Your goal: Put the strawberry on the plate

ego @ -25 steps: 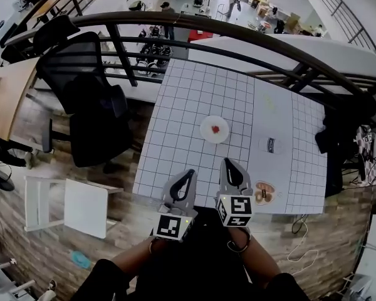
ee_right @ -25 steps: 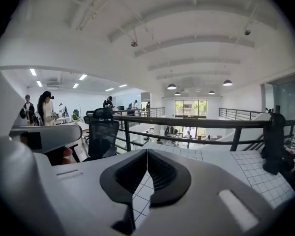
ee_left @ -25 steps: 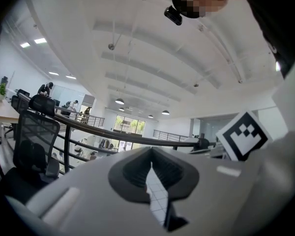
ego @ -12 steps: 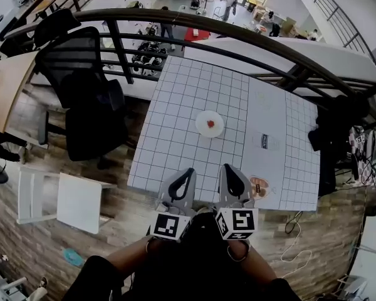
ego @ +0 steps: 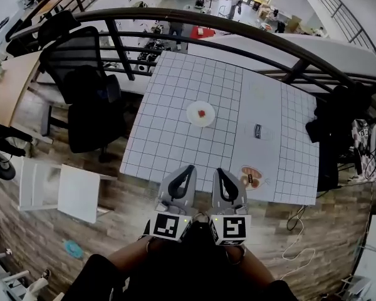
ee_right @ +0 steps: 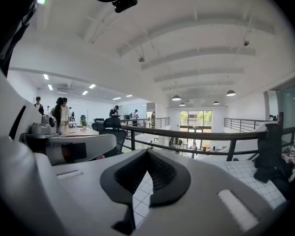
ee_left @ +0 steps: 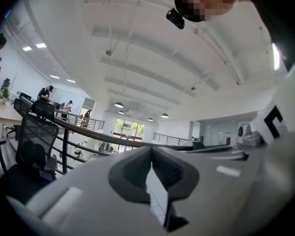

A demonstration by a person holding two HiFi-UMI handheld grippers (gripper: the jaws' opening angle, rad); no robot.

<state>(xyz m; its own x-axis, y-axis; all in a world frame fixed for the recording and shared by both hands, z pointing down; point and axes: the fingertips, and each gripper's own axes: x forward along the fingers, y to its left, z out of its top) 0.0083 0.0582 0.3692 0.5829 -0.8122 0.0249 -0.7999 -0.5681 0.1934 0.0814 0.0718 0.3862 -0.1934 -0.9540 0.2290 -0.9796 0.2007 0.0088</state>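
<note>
White worktop with a thin dark grid printed on it fills the middle of the head view, flat and matte. Behind it curves a dark metal railing. Near the centre lies a round white plate, and the strawberry sits on it. I see it only as a small red spot; its surface I cannot make out.

My left tongs and right tongs hang by the near edge, well apart from the plate. They are smooth grey plastic with black ribbed pads. Both are clenched, tip against tip, with nothing between them; only a diamond-shaped gap shows behind the tips.

On the right side of the worktop, a pale flat thing with a dark label and a round thing with brown pieces are too small to name. A black mesh office chair stands at the left.
</note>
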